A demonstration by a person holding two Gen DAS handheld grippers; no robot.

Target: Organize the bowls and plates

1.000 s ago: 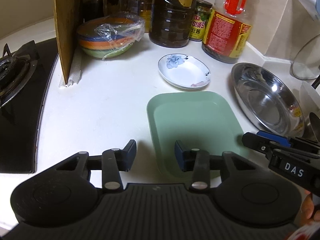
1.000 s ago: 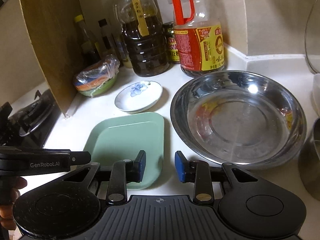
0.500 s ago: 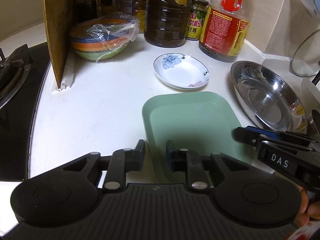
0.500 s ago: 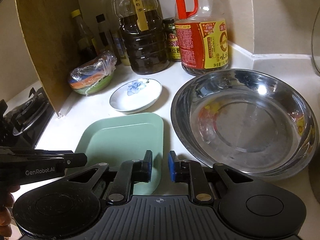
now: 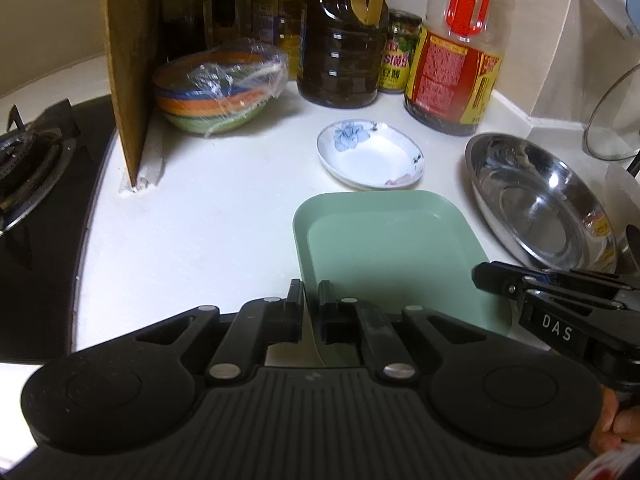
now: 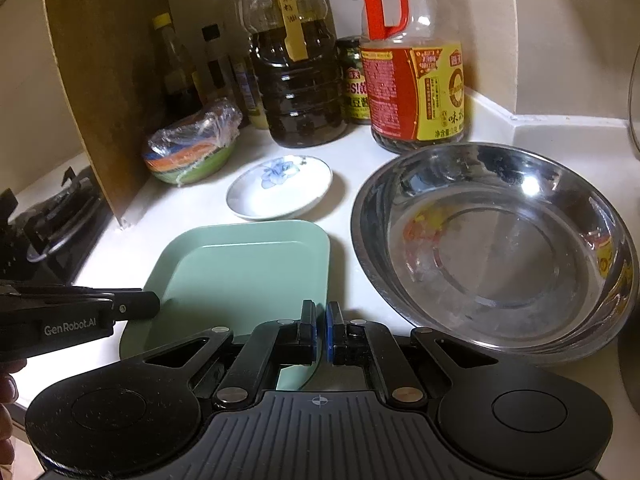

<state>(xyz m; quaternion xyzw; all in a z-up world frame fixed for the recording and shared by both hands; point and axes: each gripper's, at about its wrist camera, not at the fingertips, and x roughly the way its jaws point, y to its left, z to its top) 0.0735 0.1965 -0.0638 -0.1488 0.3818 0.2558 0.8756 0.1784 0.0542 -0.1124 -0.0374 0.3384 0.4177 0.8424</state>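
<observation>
Now both clamped on green plate: left hand-held gripper pinches its near-left rim, right hand-held gripper its near-right rim. Flower saucer at 12 o'clock, steel bowl at 3, on desk.

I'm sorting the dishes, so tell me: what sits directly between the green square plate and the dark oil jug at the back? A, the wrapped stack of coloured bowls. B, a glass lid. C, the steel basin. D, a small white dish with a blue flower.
D: the small white dish with a blue flower lies just behind the green square plate, in front of the dark oil jug.
</observation>
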